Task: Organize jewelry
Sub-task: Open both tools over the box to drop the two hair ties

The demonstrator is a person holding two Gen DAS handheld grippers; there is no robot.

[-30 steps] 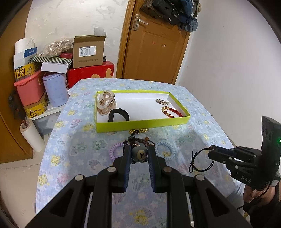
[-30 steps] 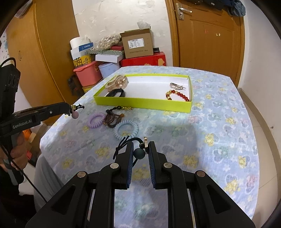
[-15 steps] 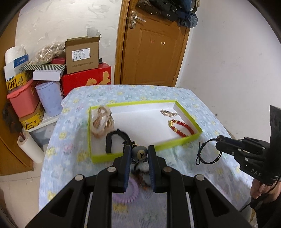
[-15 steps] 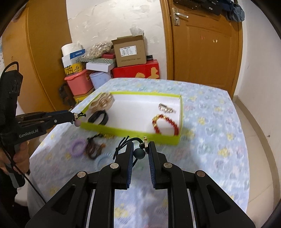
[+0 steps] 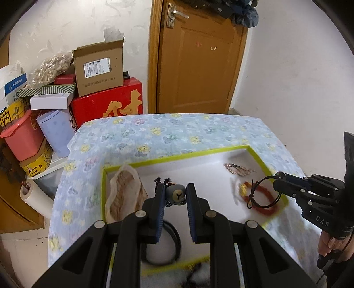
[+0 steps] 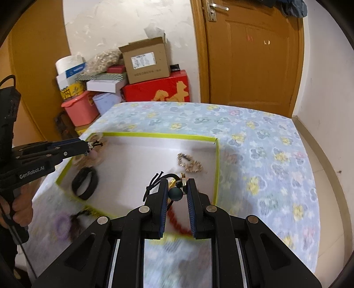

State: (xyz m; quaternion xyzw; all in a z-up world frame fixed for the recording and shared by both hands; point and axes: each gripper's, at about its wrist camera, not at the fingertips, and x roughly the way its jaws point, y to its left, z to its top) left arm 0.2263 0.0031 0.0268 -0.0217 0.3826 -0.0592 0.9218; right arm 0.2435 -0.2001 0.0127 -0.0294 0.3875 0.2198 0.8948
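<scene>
Grey bead charm (image 5: 175,195) between left claw (image 5: 175,200) fingers

Brown wooden door (image 5: 194,57) with metal lever handle (image 5: 174,15), dark garments (image 5: 241,11) hung at its top. Beside it, an open cardboard box (image 5: 98,66) stood on a red carton with gold figures (image 5: 110,104). Pink plastic tub (image 6: 80,110), pale blue cylindrical bin (image 5: 55,130), white paper roll (image 5: 36,197). Floral-print blue tablecloth (image 6: 265,141).

Your left gripper (image 5: 176,200) and right gripper (image 6: 176,196) are black with blue pads, silver screws and white letters.
</scene>
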